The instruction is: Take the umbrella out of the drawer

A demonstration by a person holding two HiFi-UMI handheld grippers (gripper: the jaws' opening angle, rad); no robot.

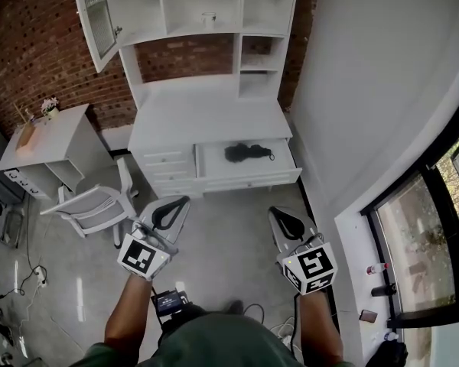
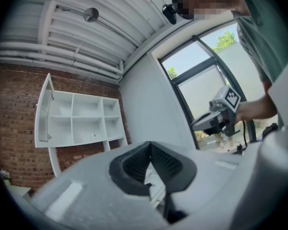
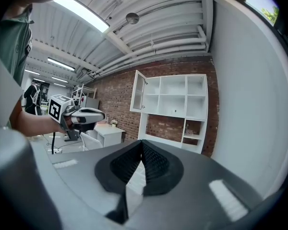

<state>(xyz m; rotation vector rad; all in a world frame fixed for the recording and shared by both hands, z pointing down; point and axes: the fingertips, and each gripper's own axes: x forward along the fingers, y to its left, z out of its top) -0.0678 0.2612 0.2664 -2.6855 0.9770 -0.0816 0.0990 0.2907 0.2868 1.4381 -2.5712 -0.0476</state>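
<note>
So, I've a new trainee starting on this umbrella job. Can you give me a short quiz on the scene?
1. True or false: the umbrella lies in the open drawer.
2. The left tongs and right tongs hold: A) the umbrella B) a cup C) nothing.
3. Fill in: in the head view, the chair stands to the drawer's ____.
Key: 1 true; 2 C; 3 left.
</note>
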